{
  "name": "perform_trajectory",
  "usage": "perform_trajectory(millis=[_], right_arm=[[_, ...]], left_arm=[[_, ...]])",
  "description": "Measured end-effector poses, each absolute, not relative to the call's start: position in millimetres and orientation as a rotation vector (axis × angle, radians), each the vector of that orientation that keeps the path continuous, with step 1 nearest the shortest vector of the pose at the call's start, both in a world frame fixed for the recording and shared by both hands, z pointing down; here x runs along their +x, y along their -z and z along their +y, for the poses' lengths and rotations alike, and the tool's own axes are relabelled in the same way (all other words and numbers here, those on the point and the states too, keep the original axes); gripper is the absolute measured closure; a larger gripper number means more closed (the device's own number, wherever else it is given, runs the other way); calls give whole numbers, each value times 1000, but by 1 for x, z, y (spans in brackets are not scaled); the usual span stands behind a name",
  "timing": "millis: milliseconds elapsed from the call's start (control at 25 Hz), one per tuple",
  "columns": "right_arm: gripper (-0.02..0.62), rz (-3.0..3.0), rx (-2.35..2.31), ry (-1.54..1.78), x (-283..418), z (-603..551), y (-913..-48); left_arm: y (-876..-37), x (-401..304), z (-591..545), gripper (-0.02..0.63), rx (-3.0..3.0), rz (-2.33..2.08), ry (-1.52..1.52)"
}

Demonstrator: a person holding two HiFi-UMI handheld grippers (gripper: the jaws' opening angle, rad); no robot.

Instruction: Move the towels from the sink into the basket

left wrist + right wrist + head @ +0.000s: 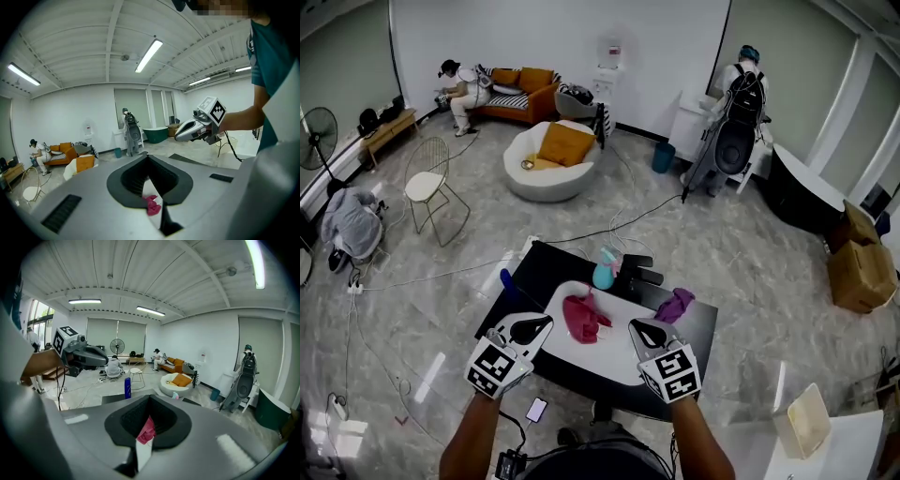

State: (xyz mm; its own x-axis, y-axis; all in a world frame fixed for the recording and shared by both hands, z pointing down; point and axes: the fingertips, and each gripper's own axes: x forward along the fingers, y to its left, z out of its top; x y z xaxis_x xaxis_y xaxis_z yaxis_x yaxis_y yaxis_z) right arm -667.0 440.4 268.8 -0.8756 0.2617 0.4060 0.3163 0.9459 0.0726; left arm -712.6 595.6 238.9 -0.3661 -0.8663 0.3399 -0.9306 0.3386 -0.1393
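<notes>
The crimson towel (584, 319) lies bunched in the white sink (611, 354), toward its left half, just ahead of both my tools. My left tool (545, 322) has its jaws pressed together with nothing between them. It hangs over the near left rim of the sink, and the towel shows just past its tips. My right tool (636, 325) is likewise pressed together and empty, over the near right part of the sink and pointing at the same towel. The two tools sit level with each other, well apart, with the towel between their lines of aim.

The purple towel (675, 305) sits at the sink's far right corner, on the rim as far as I can tell, not down in the bowl. The sink rests on a black bench (539, 267). Behind it stand a teal bottle (605, 270) and, just beside that, a black object (639, 272) I cannot identify. A blue bottle (506, 278) stands near the bench's left edge.

On the floor below my left arm lies a phone (536, 410). Off to my right, well apart from the bench, is what looks like a pale basket (806, 422) on a white surface. Farther out are a round white seat with an orange cushion (564, 143) and a wire chair (429, 186).
</notes>
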Motion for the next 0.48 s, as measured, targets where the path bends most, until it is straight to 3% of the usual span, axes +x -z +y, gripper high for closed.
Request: perform_trajectory(millis=[480], right_arm=[[584,-2581,-476,135,-725,401,-348]], left_arm=[[-302,-773,542,600,1586,-2282,-479]])
